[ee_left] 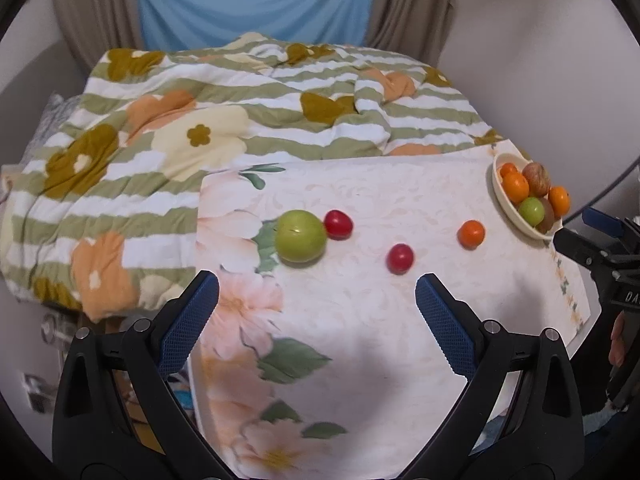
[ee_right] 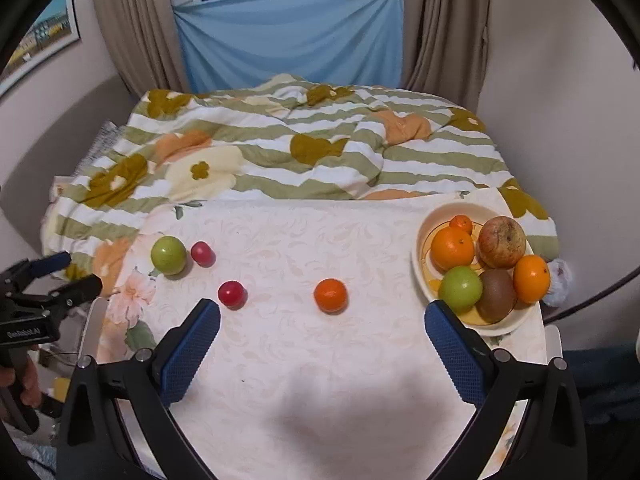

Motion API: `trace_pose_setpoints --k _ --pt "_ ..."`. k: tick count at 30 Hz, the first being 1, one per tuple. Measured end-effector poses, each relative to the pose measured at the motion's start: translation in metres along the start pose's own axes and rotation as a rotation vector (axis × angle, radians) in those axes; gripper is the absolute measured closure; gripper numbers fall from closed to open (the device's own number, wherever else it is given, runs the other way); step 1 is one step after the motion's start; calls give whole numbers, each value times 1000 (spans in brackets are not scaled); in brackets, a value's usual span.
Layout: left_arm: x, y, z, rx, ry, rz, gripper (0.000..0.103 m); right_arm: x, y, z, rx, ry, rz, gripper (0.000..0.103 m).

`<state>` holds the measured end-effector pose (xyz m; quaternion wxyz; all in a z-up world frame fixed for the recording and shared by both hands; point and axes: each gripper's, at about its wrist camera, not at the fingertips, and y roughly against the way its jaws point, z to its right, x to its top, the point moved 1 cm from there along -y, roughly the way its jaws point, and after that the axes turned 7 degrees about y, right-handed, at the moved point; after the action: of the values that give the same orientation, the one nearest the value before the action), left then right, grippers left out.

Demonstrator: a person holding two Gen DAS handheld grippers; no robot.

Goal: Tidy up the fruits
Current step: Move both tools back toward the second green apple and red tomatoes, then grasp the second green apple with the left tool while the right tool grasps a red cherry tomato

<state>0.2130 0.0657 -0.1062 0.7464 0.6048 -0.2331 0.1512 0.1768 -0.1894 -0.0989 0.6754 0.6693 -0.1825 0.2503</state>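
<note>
Both tongs spread, empty. Mandarin [ee_right: 330, 295] ahead of right tongs [ee_right: 322, 334]; round, may roll off table [ee_right: 360, 420] if nudged.

Outside the bowl [ee_right: 424, 240], on the counter [ee_right: 320, 380]: one green apple [ee_right: 168, 255], two red fruits [ee_right: 203, 253] [ee_right: 231, 293], one orange [ee_right: 330, 295]. In the bowl: three oranges [ee_right: 452, 249], one green apple [ee_right: 460, 288], one kiwi [ee_right: 497, 294], one reddish apple [ee_right: 502, 241].
</note>
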Motion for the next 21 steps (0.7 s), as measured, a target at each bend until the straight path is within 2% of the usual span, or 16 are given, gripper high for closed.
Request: trace_pose_setpoints --k 8,14,18,21 --pt "22 -39 -24 -72 -95 -52 0 3 -32 -45 11 -21 -49 1" --pt "31 -77 -26 -99 -172 -97 0 -3 -66 -73 8 7 -87 1" --pt "33 -104 -27 -131 -196 -132 0 -8 -84 -81 13 1 -96 2" --pt "31 -121 -26 -152 -206 -153 0 -10 -95 -81 12 2 -107 7"
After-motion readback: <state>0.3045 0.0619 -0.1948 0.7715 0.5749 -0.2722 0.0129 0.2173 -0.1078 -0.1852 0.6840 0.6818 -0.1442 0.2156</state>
